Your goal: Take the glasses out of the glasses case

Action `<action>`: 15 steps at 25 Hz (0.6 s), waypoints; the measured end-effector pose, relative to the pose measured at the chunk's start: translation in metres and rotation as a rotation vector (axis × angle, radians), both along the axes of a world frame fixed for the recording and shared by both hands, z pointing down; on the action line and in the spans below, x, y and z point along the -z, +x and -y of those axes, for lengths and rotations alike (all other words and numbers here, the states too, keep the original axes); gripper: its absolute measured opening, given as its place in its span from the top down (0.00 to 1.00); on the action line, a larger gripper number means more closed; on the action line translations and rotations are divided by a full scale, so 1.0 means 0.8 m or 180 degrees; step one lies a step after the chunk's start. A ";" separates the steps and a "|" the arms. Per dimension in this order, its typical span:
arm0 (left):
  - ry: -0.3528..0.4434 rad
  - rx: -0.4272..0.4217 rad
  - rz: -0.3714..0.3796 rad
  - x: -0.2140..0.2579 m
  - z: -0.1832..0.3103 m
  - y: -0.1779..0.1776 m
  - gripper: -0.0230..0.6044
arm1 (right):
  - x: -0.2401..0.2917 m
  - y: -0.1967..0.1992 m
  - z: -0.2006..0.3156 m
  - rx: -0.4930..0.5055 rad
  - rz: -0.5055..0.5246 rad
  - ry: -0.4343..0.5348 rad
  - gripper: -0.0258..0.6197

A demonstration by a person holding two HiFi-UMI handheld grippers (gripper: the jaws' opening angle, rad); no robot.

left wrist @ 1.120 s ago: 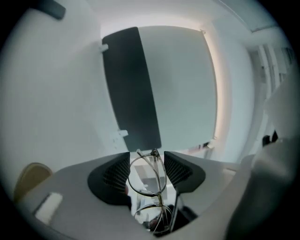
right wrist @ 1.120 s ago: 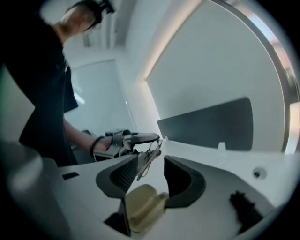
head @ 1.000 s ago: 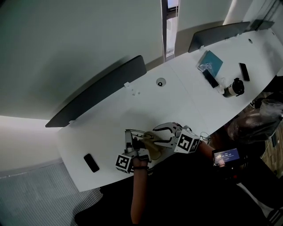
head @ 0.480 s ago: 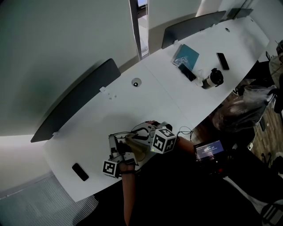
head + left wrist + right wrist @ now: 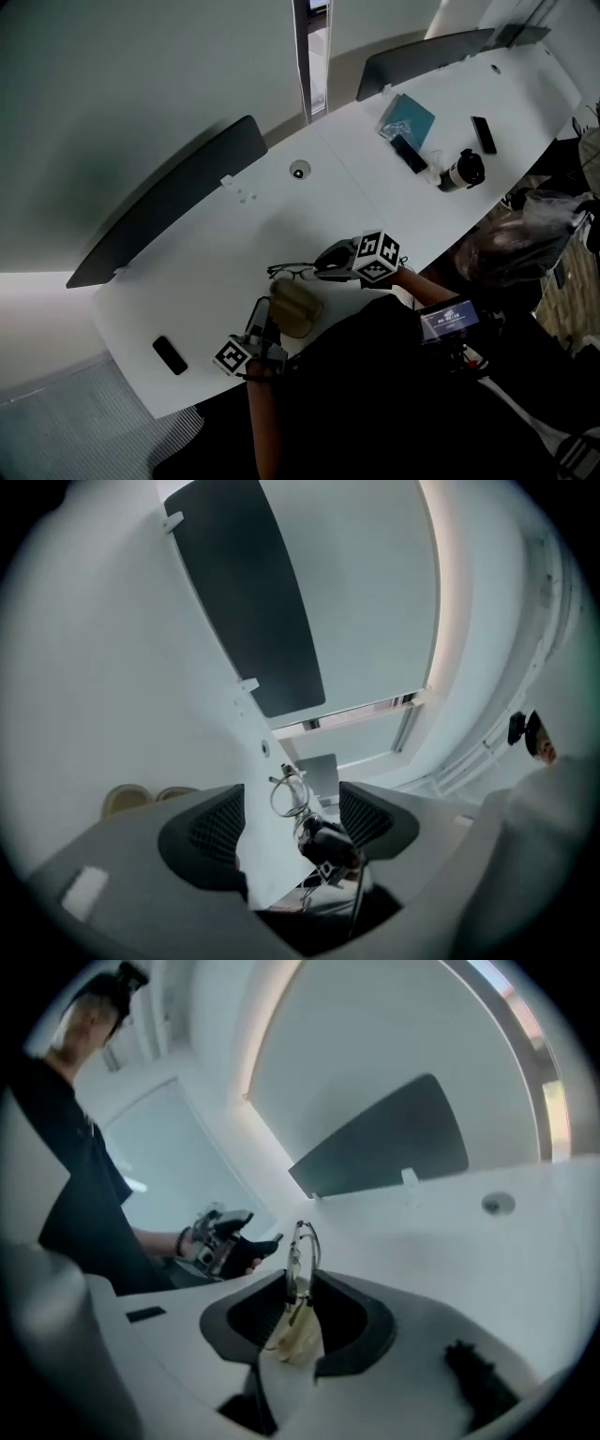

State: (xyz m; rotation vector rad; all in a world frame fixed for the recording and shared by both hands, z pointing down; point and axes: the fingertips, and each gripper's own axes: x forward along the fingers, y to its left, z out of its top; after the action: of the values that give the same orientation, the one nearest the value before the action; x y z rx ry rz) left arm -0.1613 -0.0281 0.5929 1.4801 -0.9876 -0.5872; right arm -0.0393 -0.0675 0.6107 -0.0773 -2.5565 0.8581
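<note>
White tabletop [image 5: 216, 272], items from left to right:

- Black phone [image 5: 170, 354], flat near the left end, well apart from the rest
- Left tongs [image 5: 295, 817], at the near edge just beside the case. Jaws are released and opening, with nothing between the pads. The tabletop edge and the glasses show beyond the gap
- Glasses case [image 5: 296, 307], tan, lying on the tabletop between the two tongs, outside both sets of jaws
- Glasses [image 5: 291, 272], thin dark frame, out of the case and just beyond it. They are held on edge at the tip of the right tongs
- Right tongs [image 5: 300, 1309], pointing left. Jaws are closing and clenched on the glasses, with the tan case visible below in the gap
- Teal booklet [image 5: 408, 116], far right end, with small dark items near it, too small to identify
</note>
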 end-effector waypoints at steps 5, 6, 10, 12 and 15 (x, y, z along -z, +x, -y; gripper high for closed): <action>-0.0592 -0.0200 0.0375 -0.069 -0.066 -0.004 0.48 | -0.016 0.041 0.023 -0.0150 0.0540 -0.1356 0.80; -0.0760 -0.0209 0.0452 -0.085 -0.079 -0.006 0.48 | -0.018 0.046 0.027 -0.0160 0.0602 -0.1513 0.80; -0.1253 -0.0112 0.0591 -0.129 -0.113 -0.011 0.49 | -0.026 0.050 0.025 -0.0043 0.0598 -0.1915 0.80; -0.1375 -0.0023 0.0628 -0.136 -0.117 -0.016 0.51 | -0.039 0.049 0.010 0.0170 0.0455 -0.1949 0.80; -0.1400 0.0053 0.0835 -0.131 -0.117 -0.024 0.51 | -0.073 0.056 -0.016 0.0448 0.0113 -0.2012 0.80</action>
State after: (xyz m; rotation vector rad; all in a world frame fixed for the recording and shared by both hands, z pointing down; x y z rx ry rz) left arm -0.1808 0.0652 0.6977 1.1706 -1.2424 -0.1682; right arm 0.0058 -0.0544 0.6694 -0.4577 -2.1793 1.5762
